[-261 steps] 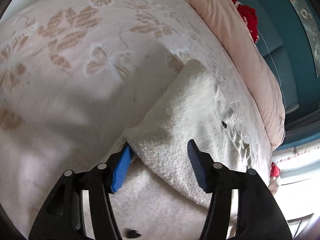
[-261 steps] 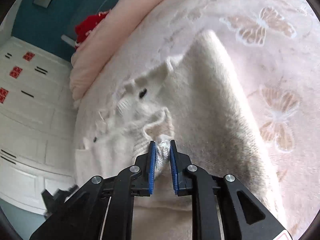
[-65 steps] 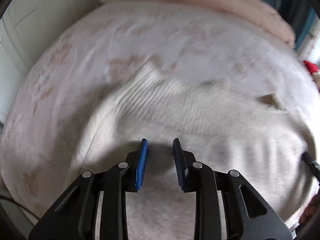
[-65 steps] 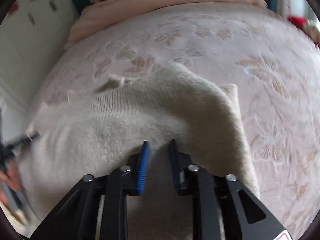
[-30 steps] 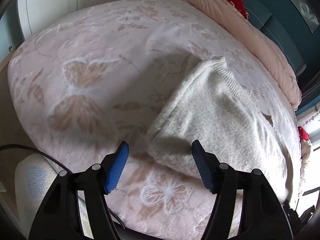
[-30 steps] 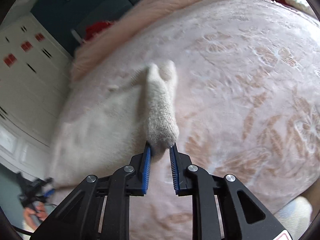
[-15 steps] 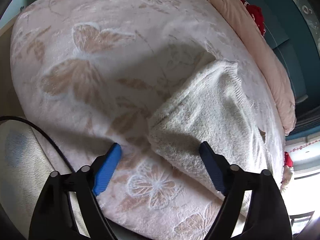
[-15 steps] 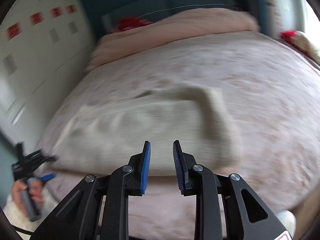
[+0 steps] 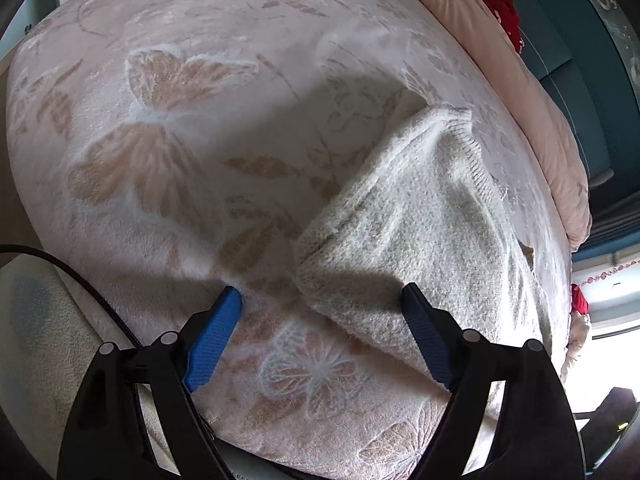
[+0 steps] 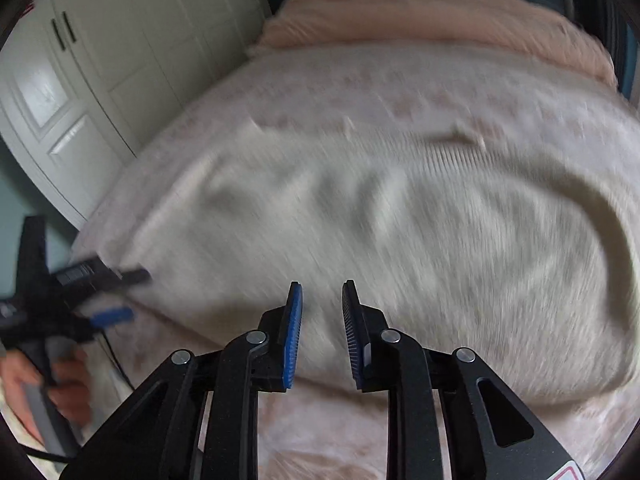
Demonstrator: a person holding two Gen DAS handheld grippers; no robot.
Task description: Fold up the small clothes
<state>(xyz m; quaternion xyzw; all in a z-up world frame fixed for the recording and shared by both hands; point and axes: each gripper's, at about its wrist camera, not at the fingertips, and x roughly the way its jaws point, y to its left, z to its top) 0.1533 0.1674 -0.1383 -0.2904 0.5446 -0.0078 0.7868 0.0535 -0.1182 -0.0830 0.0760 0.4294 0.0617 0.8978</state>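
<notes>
A cream knitted sweater [image 9: 420, 232] lies folded on the pink butterfly bedspread [image 9: 160, 140]. My left gripper [image 9: 320, 320] is wide open and empty, its blue pads either side of the sweater's near corner, just above the bed. In the right wrist view the sweater [image 10: 400, 220] spreads across the bed, blurred by motion. My right gripper [image 10: 320, 320] is slightly open and empty, hovering over the sweater's near edge. The left gripper [image 10: 100, 296] also shows at the far left in the right wrist view, by the sweater's left corner.
A pink duvet [image 9: 520, 80] lies rolled along the head of the bed, with a red item [image 9: 500, 12] behind it. White wardrobe doors [image 10: 100, 60] stand left of the bed. A black cable [image 9: 80, 280] runs by the bed's near edge.
My right gripper let go of the sweater's folded part and swung left over the flat sweater, its jaws parted slightly. My left gripper opened wider and came closer to the near corner.
</notes>
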